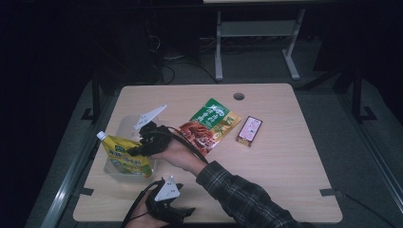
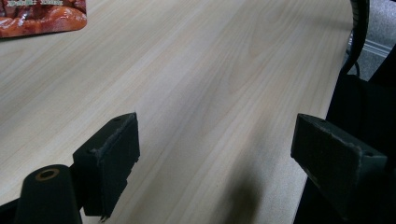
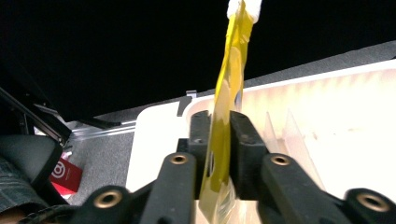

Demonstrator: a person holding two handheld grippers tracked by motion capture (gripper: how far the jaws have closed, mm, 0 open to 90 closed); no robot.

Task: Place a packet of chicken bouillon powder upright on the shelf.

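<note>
Yellow pouch [image 1: 124,159] pinched by right gripper [image 1: 138,148] over clear tray [image 1: 124,127]; left gripper [image 2: 215,154] fingers apart.

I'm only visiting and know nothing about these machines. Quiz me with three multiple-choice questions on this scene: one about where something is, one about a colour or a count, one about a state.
1. Where is the small brown box?
A. on the table, right of the green and red packet
B. inside the clear tray
C. on the floor

2. What colour is the pouch with the white cap?
A. blue
B. yellow
C. pink

3. How is the left gripper?
A. shut on the box
B. shut on a packet
C. open over bare table

Answers: 1 A, the high view shows it lying beside the packet. 2 B, yellow in both views. 3 C, its jaws stand wide apart with nothing between, while the right gripper pinches the pouch.
</note>
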